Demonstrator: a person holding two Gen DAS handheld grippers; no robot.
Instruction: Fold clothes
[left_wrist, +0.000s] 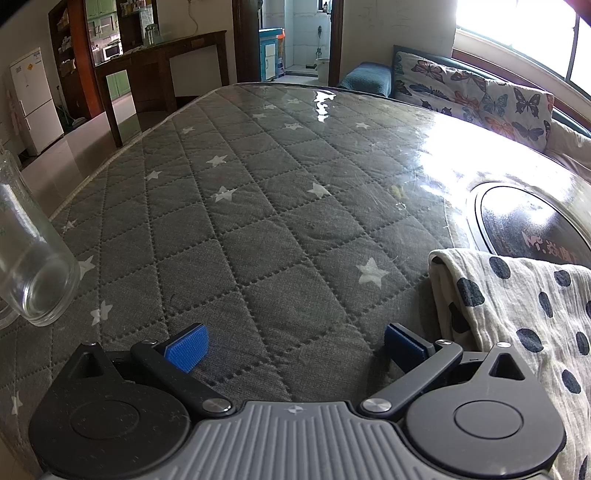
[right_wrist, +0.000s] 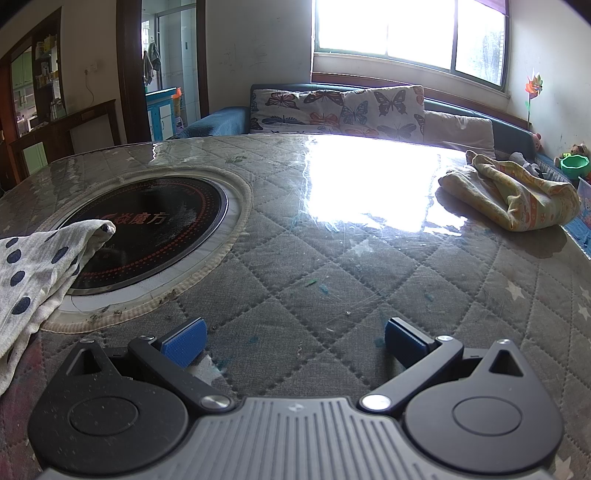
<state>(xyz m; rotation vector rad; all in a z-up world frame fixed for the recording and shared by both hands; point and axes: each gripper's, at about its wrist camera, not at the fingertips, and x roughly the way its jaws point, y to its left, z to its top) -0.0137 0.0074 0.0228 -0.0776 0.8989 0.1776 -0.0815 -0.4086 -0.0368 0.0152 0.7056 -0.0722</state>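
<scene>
Looks like someone's home — butterfly-print sofa cushions (right_wrist: 340, 109), a white fridge (left_wrist: 35, 99), quilted table cover (left_wrist: 258, 221), kids' toys by the window (right_wrist: 410, 29).

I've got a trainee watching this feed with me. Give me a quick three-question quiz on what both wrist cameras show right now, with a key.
1. True or false: the left gripper is shut on the polka-dot cloth.
2. Multiple choice: what does a corner of the polka-dot cloth lie over in the right wrist view? A) the round black cooktop B) the yellow cloth C) the butterfly cushions
3. Fill in: at the left edge of the left wrist view stands a clear ____.

Key:
1. False. Its fingers are spread with only the quilted table cover between them; the right gripper is open too.
2. A
3. glass jar
</scene>
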